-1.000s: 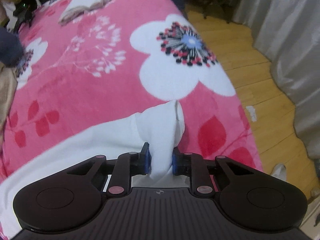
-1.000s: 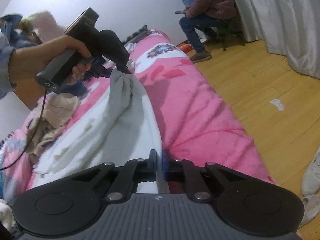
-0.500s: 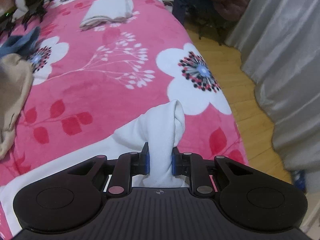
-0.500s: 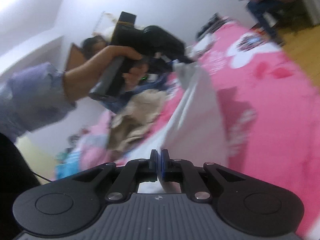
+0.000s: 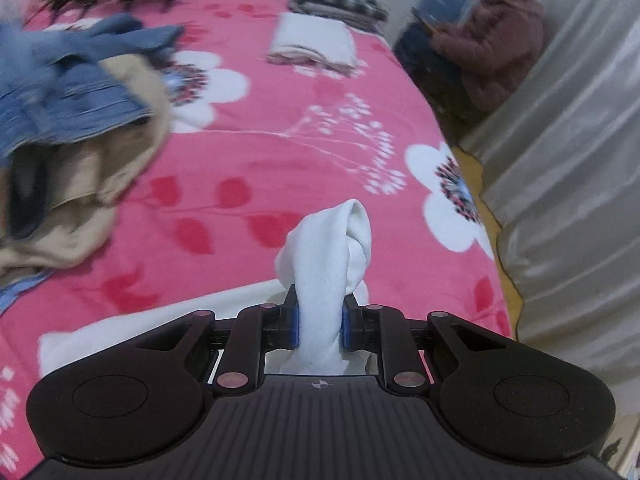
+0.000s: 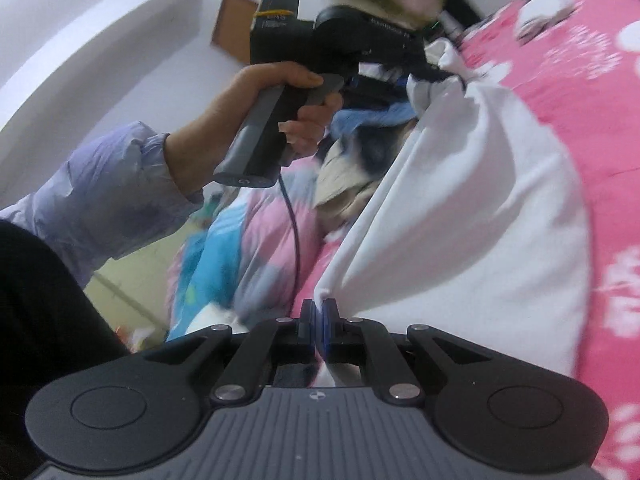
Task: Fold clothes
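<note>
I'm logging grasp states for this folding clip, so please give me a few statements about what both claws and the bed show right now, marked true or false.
1. The left claw is clamped on a bunched part of the white garment. True.
2. The right claw is open and holds nothing. False: its fingers are shut on a thin edge of the white garment.
3. A folded white item lies on the pink floral blanket at the far end. True.
4. The denim garment is neatly folded in a stack. False: it lies crumpled on a beige garment.
5. A seated person is beside the bed near the curtain. True.
</note>
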`<state>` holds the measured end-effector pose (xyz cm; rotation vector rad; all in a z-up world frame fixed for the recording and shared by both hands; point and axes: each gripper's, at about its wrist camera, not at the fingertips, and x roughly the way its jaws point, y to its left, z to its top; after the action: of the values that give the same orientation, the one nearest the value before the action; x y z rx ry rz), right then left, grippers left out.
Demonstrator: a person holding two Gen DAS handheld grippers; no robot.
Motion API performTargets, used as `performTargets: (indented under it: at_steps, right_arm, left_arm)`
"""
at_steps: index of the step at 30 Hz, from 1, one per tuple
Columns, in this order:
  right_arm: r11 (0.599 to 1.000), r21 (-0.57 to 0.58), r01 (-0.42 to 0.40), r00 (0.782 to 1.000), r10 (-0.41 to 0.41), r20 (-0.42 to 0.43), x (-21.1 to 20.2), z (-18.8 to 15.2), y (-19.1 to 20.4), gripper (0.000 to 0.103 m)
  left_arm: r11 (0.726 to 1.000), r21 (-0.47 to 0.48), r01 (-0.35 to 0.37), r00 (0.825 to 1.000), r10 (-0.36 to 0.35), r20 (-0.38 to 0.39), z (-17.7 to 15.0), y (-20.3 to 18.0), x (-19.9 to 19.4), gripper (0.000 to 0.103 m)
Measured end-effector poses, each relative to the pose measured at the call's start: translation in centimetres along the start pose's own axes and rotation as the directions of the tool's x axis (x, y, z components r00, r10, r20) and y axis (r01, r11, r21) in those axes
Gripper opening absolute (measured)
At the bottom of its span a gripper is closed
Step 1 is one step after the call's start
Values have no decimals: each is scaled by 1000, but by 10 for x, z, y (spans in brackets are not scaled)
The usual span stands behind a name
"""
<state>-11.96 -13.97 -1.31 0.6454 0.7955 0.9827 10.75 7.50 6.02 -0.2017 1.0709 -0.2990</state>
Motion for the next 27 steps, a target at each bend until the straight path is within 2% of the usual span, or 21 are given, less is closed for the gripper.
performTargets:
  at_steps: [4, 8, 12, 16, 18, 21, 22, 24, 26, 27]
  right_arm:
    - [997, -15, -71, 993, 69, -97, 38, -2, 10, 5]
    - [991, -30, -129, 975, 121, -188, 73, -4, 18, 5]
    - [987, -41, -157, 951, 140, -275, 112, -3, 21, 5]
    - [986, -47, -159, 929, 133, -344, 141, -8, 22, 5]
    - [988, -46, -149, 924, 122, -362, 153, -14, 20, 5]
    - [990, -64, -125, 912, 89, -399, 170, -20, 16, 7]
    - [990, -72, -118, 907, 78, -413, 173, -23, 17, 7]
    - [990, -85, -110, 896, 62, -440, 179, -29, 18, 12]
    - [990, -90, -113, 883, 58, -466, 181, -32, 20, 33]
    - [989, -87, -121, 877, 66, -477, 183, -34, 20, 40]
  left_arm:
    - [998, -56, -27, 1000, 27, 7, -14, 45, -16, 17]
    - [994, -80, -73, 997, 74, 10, -30, 89, -29, 17]
    - [987, -144, -76, 997, 76, -1, -46, 135, -31, 17]
    - [980, -187, -72, 997, 76, 12, -67, 174, -14, 19]
    - [974, -215, -72, 997, 78, 17, -77, 192, -7, 24]
    - [954, -289, -81, 996, 87, 9, -86, 216, -4, 50]
    - [946, -313, -84, 996, 90, 5, -89, 224, -4, 63]
    - [930, -357, -92, 995, 102, 10, -93, 237, -6, 67]
    - [919, -379, -109, 990, 135, 41, -95, 242, -19, 67]
    - [920, -370, -125, 986, 157, 55, -96, 242, -26, 67]
